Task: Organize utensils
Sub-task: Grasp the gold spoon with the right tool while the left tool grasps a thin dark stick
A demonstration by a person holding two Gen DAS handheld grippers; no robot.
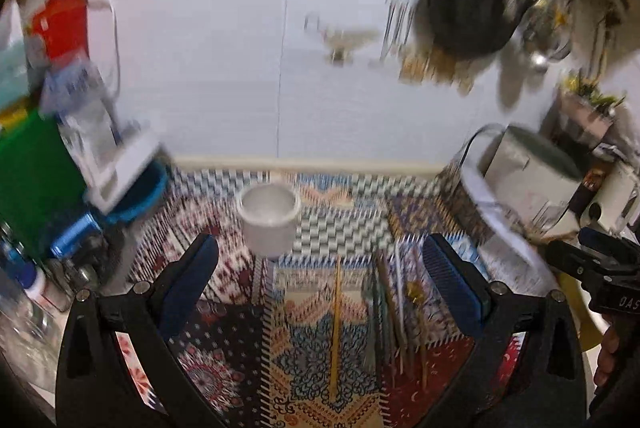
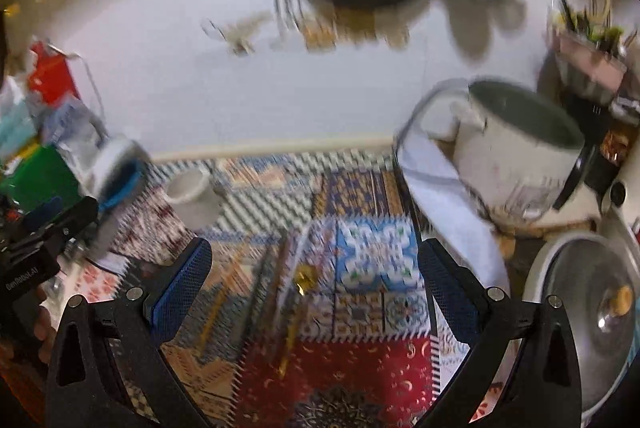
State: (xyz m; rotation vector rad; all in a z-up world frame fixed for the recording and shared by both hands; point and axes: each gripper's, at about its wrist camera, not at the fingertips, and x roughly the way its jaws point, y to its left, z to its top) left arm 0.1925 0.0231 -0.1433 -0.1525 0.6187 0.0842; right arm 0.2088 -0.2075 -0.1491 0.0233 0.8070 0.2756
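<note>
The white cup [image 1: 269, 218] stands at the back of the colourful mat [image 1: 224, 348], and the long sticks and spoons [image 2: 288, 292] lie pointing away, nearer the right gripper [image 2: 314, 288] than the left gripper [image 1: 320, 284], both wide open and empty.

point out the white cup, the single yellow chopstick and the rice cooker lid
white cup [image 1: 269, 224], left wrist view, on its front wall
yellow chopstick [image 1: 335, 328], left wrist view, mid-shaft
rice cooker lid [image 2: 592, 328], right wrist view, on the glass beside the knob
</note>
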